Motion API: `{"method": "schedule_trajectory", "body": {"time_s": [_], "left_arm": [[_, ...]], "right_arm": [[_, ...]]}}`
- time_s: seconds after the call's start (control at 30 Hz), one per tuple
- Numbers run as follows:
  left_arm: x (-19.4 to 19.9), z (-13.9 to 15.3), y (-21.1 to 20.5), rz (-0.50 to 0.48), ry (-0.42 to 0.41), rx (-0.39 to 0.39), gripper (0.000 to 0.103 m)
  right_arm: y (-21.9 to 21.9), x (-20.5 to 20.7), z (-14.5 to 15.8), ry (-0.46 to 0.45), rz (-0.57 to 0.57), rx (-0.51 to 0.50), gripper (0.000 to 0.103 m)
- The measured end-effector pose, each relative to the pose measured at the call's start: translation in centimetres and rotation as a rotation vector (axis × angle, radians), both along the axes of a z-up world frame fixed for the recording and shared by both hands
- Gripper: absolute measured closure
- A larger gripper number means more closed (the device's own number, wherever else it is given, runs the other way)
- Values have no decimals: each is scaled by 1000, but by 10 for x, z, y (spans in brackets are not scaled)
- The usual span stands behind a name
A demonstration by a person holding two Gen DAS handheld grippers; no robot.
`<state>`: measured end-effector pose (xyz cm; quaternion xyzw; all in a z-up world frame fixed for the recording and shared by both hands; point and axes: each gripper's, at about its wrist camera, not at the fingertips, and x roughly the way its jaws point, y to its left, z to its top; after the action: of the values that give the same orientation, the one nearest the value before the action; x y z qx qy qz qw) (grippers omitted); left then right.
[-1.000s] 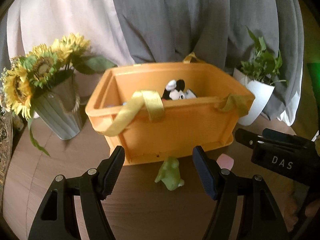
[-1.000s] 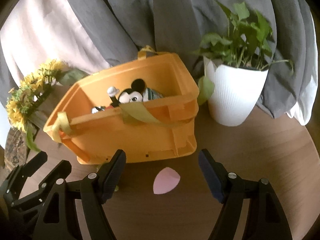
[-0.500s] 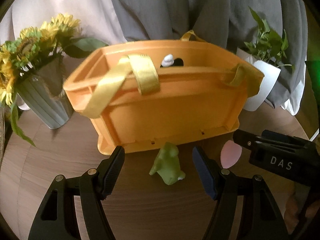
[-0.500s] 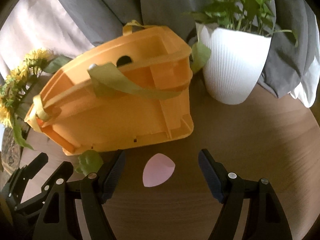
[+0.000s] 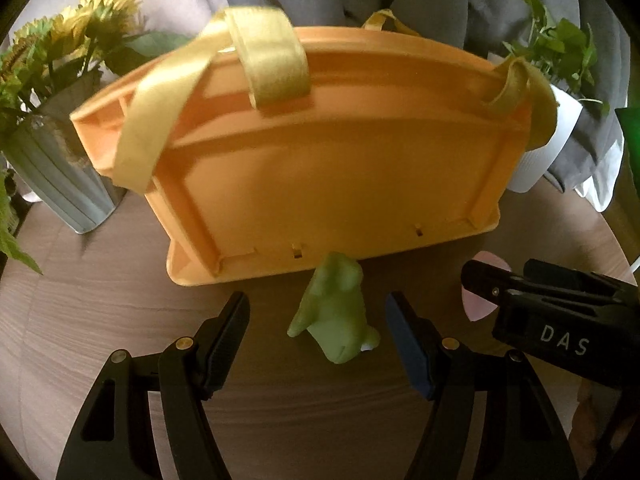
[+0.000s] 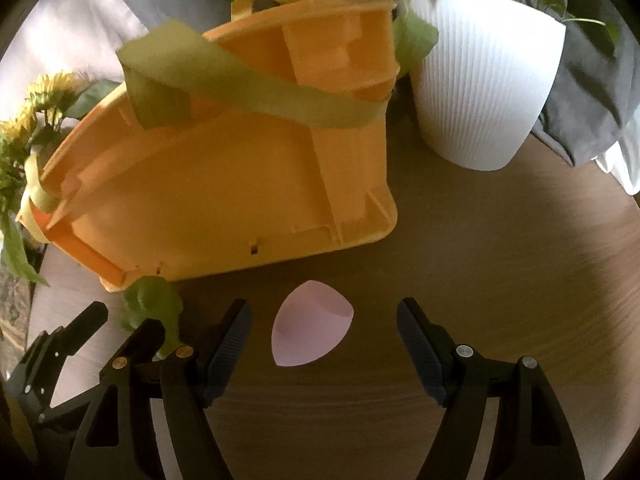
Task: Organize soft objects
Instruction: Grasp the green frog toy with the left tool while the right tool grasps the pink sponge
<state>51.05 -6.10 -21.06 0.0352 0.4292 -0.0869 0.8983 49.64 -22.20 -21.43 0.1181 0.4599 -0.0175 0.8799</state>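
A green soft toy lies on the wooden table in front of the orange basket. My left gripper hangs open with the toy between its fingers, pads apart from it. In the right wrist view a pink teardrop sponge lies on the table between the fingers of my open right gripper, untouched. The orange basket with yellow straps fills the space behind both. The green toy shows at the lower left there, beside the left gripper. The basket's inside is hidden.
A grey vase of sunflowers stands left of the basket. A white ribbed pot with a green plant stands at its right. Grey and pale curtains hang behind. The round wooden table shows bare wood at the right.
Both grippers have sunk toward the table and come nearer the basket. The basket looms larger and its inside has dropped out of sight. The toy and sponge now sit between the fingers.
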Motion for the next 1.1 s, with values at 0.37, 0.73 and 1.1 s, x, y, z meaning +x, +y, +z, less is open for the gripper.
{"method": "schedule_trajectory", "body": {"time_s": [0.37, 0.73, 1.1], "left_arm": [[15, -16, 0, -4, 59, -40, 43], [19, -18, -2, -17, 72, -79, 52], [4, -10, 4, -18, 57, -83, 53]], "right_arm": [[5, 8, -12, 29, 4, -9, 28], [13, 10, -14, 30, 14, 1, 51], [14, 6, -11, -5, 34, 4, 59]]}}
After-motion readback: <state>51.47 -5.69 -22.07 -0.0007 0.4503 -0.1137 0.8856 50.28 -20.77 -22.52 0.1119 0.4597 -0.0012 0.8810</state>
